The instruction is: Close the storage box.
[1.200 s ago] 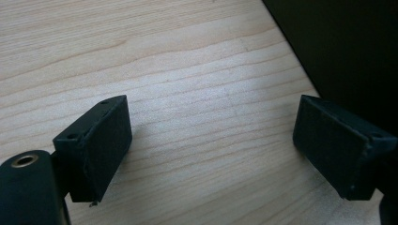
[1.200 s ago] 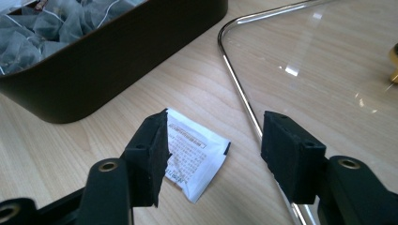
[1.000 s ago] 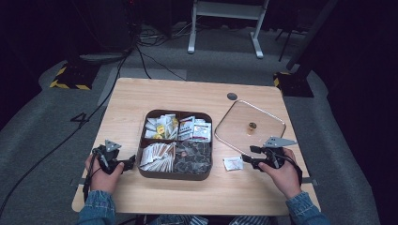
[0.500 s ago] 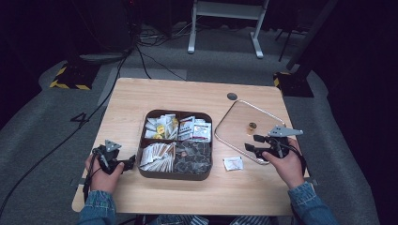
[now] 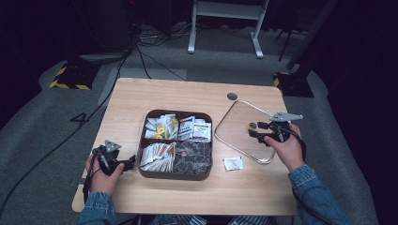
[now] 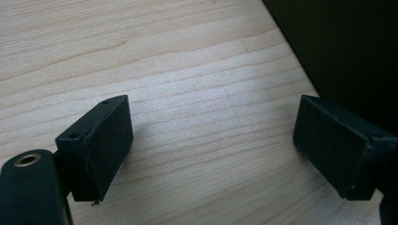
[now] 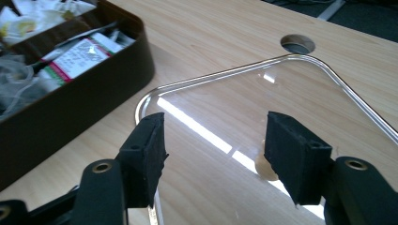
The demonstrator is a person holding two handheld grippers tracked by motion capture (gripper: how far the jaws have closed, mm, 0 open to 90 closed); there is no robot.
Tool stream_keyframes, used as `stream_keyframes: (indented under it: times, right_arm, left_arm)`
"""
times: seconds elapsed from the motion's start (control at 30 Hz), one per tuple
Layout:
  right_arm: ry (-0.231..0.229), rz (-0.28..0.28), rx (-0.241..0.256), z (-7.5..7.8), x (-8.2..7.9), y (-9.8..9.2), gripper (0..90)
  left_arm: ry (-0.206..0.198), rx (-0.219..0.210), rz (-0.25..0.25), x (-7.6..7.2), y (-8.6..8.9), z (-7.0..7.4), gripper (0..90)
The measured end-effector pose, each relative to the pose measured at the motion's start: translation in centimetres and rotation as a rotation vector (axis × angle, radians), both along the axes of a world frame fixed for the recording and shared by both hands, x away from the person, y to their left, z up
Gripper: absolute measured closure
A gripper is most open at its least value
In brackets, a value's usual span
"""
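From above we see our right gripper (image 5: pixel 257 130) over the clear lid (image 5: pixel 234 126) beside the brown box (image 5: pixel 174 169), our left gripper view shows jaws apart above the table (image 6: pixel 187 93), and our right gripper view shows jaws apart above the lid's knob (image 7: pixel 263 169).

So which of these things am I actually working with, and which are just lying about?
In the job:
right gripper, open, over the clear lid
clear lid with its small knob
brown box of packets, which the lid likely fits

Lying about:
loose white packet on the table
left gripper, open, resting beside the box
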State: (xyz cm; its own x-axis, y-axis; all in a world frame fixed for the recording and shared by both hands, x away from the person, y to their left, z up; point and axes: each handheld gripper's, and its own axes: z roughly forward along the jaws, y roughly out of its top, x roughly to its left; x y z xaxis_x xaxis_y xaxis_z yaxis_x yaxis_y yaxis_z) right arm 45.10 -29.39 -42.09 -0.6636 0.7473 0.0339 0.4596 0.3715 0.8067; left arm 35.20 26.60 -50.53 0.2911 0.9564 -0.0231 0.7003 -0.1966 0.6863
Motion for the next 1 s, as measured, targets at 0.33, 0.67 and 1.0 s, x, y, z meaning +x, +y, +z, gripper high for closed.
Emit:
stream_keyframes:
  times: [0.33, 0.67, 1.0]
  right_arm:
    - [0.039, -0.071, -0.032, -2.1, 3.8, -0.4, 38.0]
    - [0.070, -0.125, -0.056, -5.1, 6.1, 0.0, 36.3]
    - [0.113, -0.169, -0.068, -7.1, 6.8, -0.8, 43.7]
  left_arm:
    - [-0.001, 0.002, 0.000, 0.0, 0.0, 0.0, 12.8]
    - [-0.001, 0.002, 0.000, 0.0, 0.0, 0.0, 12.8]
    - [-0.002, 0.003, -0.001, 0.0, 0.0, 0.0, 12.8]
